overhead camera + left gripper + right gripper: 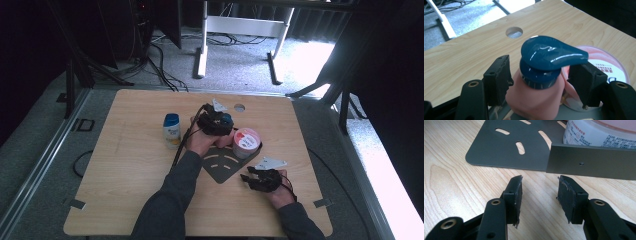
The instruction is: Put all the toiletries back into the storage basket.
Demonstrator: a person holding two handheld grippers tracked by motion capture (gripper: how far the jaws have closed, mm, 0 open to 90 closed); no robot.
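A person at a wooden table (125, 165) works with two handheld grippers. In the left gripper view the left gripper (544, 75) straddles a pink pump bottle (536, 100) with a dark blue pump head (551, 55); the jaws stand a little off its sides, loosened rather than clamped. From above, this bottle stands on a dark slotted metal plate (222, 165) near the table's centre, with a pink-lidded white tub (246, 142) touching it at three o'clock. A blue-capped white bottle (171, 129) stands at nine o'clock, apart. The right gripper (540, 188) rests empty and open at five o'clock. To release well, draw the left jaws straight back, clear of the overhanging spout, so the bottle stays upright.
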